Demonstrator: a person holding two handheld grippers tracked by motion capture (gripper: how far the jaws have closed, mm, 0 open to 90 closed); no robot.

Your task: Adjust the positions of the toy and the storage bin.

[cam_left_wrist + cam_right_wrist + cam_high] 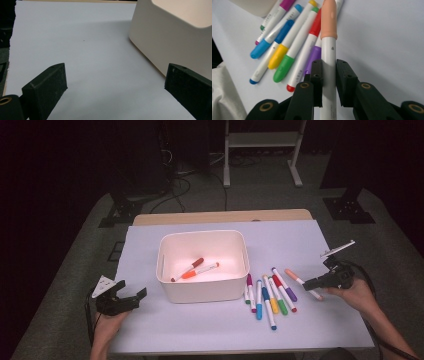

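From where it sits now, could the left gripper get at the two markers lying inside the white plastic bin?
Probably yes. The left gripper is open and holds nothing, just left of the white plastic bin. The bin has no lid, and the red marker and orange marker lie uncovered on its floor, though it must come over the wall.

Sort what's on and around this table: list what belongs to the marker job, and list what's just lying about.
Part of the job:
- peach-capped marker, clamped in the right gripper
- loose markers beside the bin
- white bin
- red and orange markers inside it
- left gripper, open, near the bin

Lying about:
- white frame on the floor behind
- cables on the floor
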